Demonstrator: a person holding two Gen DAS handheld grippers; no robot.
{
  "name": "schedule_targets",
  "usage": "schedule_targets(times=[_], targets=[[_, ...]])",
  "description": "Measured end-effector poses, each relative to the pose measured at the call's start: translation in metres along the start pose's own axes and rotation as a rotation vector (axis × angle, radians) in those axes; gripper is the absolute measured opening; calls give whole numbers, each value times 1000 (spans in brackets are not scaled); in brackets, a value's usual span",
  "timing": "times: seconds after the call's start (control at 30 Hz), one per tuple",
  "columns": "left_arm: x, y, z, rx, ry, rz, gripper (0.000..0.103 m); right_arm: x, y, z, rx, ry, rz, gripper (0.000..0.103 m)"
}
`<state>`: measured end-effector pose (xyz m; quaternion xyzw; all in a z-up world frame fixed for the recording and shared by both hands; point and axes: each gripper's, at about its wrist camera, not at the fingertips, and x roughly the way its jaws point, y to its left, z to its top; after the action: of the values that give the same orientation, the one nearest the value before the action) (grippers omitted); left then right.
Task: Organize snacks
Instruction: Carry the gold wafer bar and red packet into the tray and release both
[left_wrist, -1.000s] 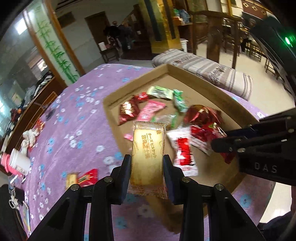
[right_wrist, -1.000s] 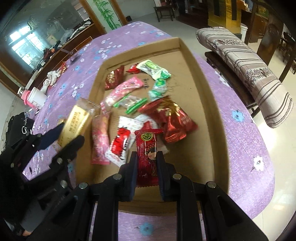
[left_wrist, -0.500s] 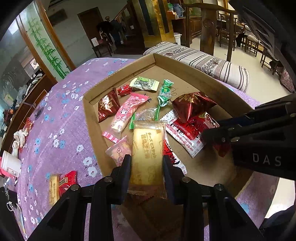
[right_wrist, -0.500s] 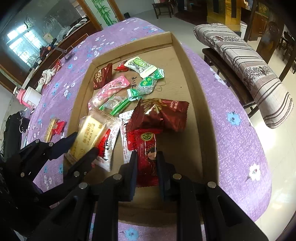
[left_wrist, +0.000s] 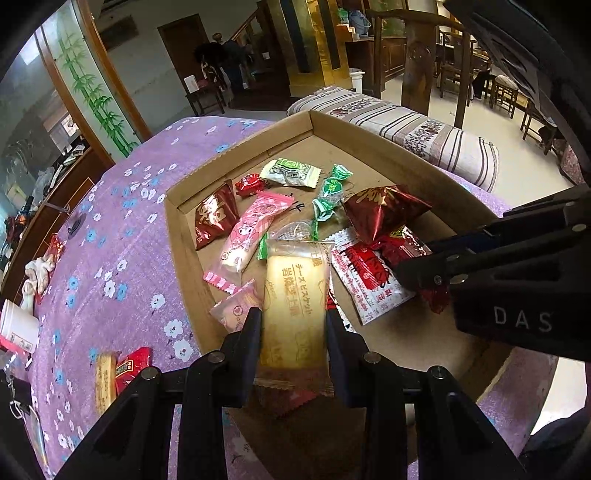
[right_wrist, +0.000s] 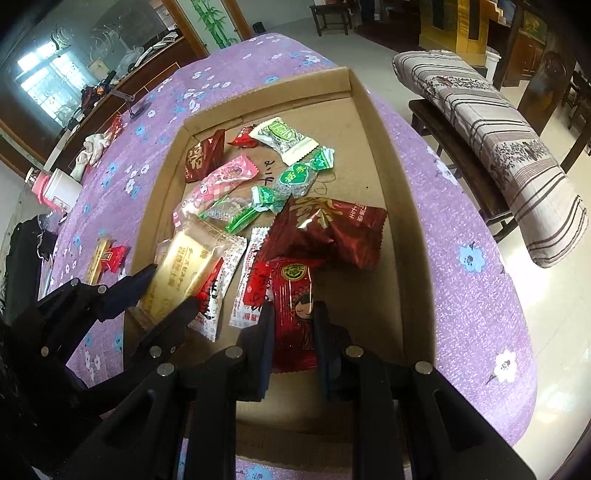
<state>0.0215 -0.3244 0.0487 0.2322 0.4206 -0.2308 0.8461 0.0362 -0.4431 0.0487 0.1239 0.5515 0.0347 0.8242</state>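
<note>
While over cardboard tray (right_wrist: 391, 177), left hand-held gripper (left_wrist: 293, 321) clamps yellow biscuit pack (left_wrist: 295, 295); right hand-held gripper (right_wrist: 293, 317) clamps red snack packet (right_wrist: 293, 295).

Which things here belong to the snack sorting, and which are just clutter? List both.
Job:
- cardboard tray
- yellow biscuit pack in left gripper
- red snack packet in right gripper
- two stray snacks on the cloth

Clutter:
- white cup
- striped cushion

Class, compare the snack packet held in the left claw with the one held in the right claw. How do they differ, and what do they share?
The biscuit packet in the left claw is pale gold and wide; the red packet in the right claw is narrower and shows a cartoon face. Both are gripped over the cardboard tray.
</note>
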Motion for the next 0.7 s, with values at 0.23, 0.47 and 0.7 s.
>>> schedule_targets(times=[0.23,0.47,0.7], targets=[[-8,-1,-1,2,-15,-10,37,-9,3,-5,2,-22,-13,20],[-19,-2,-3,11,-40,-17,48,-22,3,-14,26,-47,-28,21],[-33,2,-5,14,-66,-20,48,-37,9,-24,38,-81,-45,21]])
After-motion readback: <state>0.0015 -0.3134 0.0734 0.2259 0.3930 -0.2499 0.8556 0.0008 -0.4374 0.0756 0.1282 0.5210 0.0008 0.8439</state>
